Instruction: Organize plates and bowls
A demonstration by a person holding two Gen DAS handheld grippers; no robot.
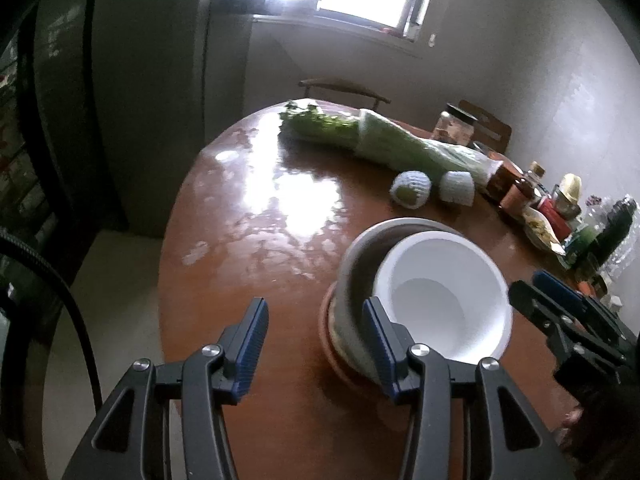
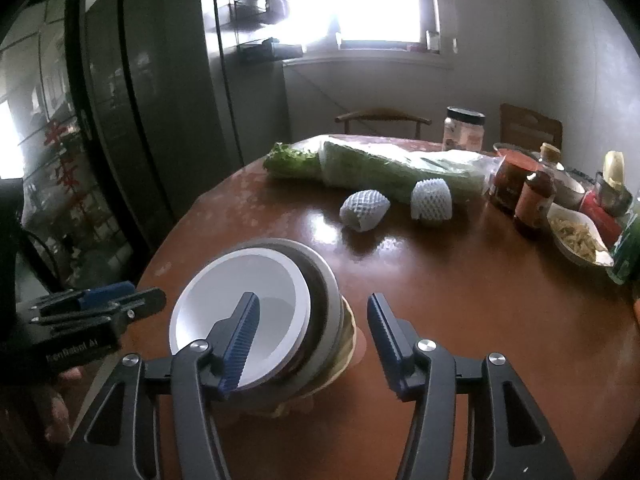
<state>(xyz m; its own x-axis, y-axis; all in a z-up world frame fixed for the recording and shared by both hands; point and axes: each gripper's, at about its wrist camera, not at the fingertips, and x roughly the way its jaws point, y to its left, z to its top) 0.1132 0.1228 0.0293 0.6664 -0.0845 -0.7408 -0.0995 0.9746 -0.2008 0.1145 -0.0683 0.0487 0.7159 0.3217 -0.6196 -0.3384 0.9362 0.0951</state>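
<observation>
The white bowl (image 2: 240,316) sits tilted atop a stack of bowls (image 1: 352,280) on the tabletop (image 2: 460,280). Both the left gripper (image 1: 316,344) and right gripper (image 2: 312,344) have fingers spread, holding nothing. A nudge could tip the leaning stack.

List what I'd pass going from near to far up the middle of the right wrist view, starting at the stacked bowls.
White bowl on top of the stack of bowls → net-wrapped fruit → long bagged leafy vegetable → wooden chair back → bright window.
</observation>
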